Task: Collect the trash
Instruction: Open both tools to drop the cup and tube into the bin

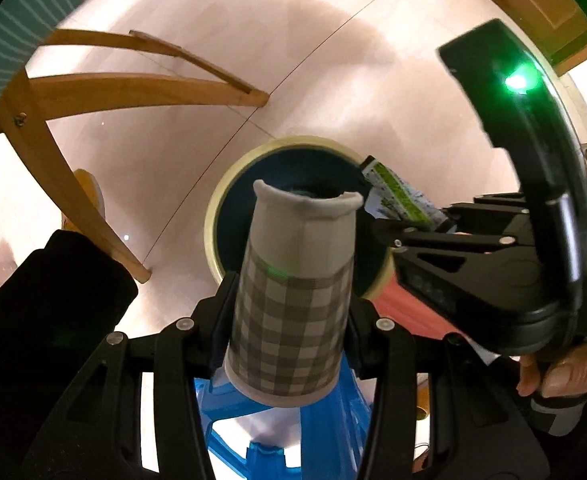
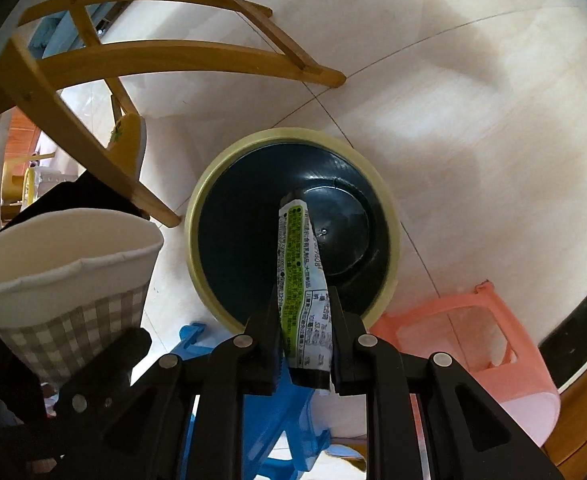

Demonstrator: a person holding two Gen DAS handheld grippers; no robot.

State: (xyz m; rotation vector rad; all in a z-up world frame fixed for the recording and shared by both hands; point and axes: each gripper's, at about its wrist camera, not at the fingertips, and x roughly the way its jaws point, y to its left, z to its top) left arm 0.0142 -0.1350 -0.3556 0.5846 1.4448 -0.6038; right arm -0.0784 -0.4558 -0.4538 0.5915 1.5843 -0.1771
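Note:
My left gripper (image 1: 289,292) is shut on a grey checked paper cup (image 1: 291,300), its squashed mouth pointing down at the bin. The round bin (image 1: 229,184) has a pale yellow rim and a dark inside, and it stands on the tiled floor right below. My right gripper (image 2: 303,300) is shut on a crumpled green-and-white wrapper (image 2: 299,264) that hangs over the bin (image 2: 293,134) opening. In the left wrist view the right gripper (image 1: 389,236) comes in from the right with the wrapper (image 1: 399,192) at the bin's edge. The cup (image 2: 65,272) shows at the left of the right wrist view.
A wooden chair frame (image 2: 141,56) stands on the floor left of the bin. A blue plastic stool (image 2: 269,412) and a pink one (image 2: 469,344) sit close below the grippers. A person's hand (image 1: 561,372) holds the right gripper's handle. A yellow slipper (image 2: 129,140) lies under the chair.

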